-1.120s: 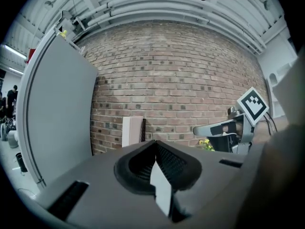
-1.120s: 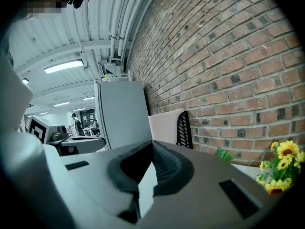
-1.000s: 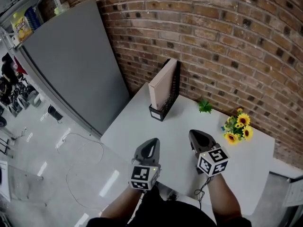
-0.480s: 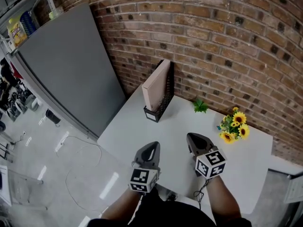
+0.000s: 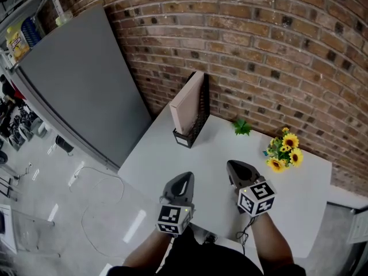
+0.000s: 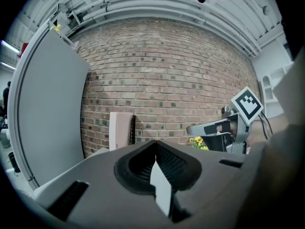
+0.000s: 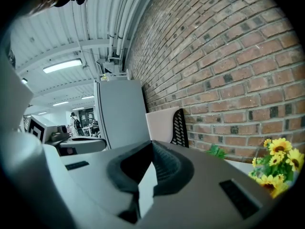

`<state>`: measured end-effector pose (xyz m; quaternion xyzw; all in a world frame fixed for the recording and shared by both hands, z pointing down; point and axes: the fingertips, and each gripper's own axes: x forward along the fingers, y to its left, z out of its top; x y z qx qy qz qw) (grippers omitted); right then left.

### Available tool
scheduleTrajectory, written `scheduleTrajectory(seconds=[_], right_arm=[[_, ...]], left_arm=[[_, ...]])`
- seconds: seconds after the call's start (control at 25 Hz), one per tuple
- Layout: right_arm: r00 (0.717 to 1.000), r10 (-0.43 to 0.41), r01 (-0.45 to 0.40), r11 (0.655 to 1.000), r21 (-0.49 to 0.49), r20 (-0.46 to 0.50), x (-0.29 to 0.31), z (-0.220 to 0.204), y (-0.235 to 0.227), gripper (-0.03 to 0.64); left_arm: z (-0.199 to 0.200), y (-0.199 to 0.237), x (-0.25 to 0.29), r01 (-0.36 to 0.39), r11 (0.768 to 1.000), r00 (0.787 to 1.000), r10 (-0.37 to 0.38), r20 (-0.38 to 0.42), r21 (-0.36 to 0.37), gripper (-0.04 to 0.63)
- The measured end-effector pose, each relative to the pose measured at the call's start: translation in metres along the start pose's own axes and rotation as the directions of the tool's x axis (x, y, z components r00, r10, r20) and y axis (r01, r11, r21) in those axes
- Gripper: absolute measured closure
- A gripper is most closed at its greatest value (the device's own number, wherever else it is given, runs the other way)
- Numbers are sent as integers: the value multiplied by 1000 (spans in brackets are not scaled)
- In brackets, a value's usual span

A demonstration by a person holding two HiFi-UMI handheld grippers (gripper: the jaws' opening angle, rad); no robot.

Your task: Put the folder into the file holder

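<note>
The folder [image 5: 187,103] stands, apparently upright, in the black file holder [image 5: 202,107]; left gripper [image 5: 186,177] and right gripper [image 5: 233,167] are closed, empty.

brick wall [image 5: 276,45], grey partition [image 5: 80,85]

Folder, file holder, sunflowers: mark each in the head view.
folder [image 5: 187,105], head view, broad tan face.
file holder [image 5: 183,140], head view, low front wall.
sunflowers [image 5: 290,141], head view, top bloom.

Table [image 5: 167,157]: file holder [image 5: 201,112] at back against wall [image 5: 259,50], folder [image 5: 186,103] upright in it; sprig [image 5: 242,127], then flowers [image 5: 282,152], to its right.
</note>
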<state>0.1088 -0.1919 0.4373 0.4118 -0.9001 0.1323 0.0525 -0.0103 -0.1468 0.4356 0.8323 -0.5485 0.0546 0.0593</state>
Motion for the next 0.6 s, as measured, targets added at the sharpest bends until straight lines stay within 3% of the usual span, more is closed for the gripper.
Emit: scheduleTrajectory(seconds=[0.6], right_arm=[[1000, -1, 1, 1000, 10, 7, 2, 2, 3, 614]], left_arm=[[1, 3, -3, 6, 1000, 1000, -6, 3, 5, 589]])
